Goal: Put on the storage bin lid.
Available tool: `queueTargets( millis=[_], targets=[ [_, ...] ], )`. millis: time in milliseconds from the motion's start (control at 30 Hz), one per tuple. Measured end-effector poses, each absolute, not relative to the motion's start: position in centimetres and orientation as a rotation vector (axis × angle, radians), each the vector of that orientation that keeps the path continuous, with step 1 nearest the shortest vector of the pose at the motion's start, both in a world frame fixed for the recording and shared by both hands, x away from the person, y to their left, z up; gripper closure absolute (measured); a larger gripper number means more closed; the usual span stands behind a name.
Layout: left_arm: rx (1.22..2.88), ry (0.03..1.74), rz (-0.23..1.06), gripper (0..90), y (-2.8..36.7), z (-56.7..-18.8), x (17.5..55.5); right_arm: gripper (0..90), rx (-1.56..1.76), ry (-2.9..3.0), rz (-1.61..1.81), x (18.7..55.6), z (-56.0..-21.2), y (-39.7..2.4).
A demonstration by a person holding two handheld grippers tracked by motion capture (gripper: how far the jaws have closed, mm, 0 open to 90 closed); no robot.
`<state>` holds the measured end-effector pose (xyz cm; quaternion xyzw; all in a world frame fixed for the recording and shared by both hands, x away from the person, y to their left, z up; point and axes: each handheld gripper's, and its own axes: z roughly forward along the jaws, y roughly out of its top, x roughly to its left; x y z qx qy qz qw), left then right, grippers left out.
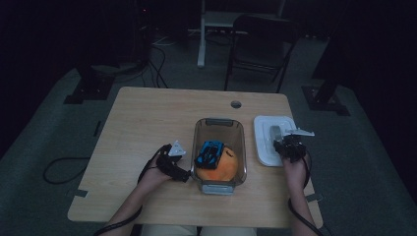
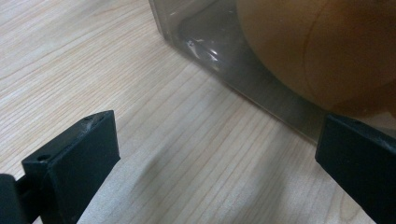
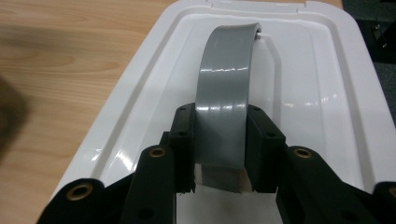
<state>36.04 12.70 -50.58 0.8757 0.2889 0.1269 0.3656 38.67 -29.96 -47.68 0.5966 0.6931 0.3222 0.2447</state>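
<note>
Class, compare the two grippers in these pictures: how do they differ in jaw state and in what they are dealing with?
The left gripper has its jaws apart, with nothing between them, beside the clear container. The right gripper is shut on the grey strap handle of the white lid. Both have black jaws.
</note>
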Motion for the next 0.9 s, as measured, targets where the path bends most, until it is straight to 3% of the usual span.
queueTargets(
  millis=[467, 900],
  targets=[
    [2.274, 0.708, 0.324, 0.2, 11.4, -50.6, 35.8, 67.8, 1.498, 1.816, 1.084, 31.6, -40.9, -28.9],
    [2.291, 0.674, 0.320, 0.2, 10.0, -50.5, 35.7, 67.8, 1.340, 1.844, 1.227, 28.5, -36.6, -25.3]
  ],
)
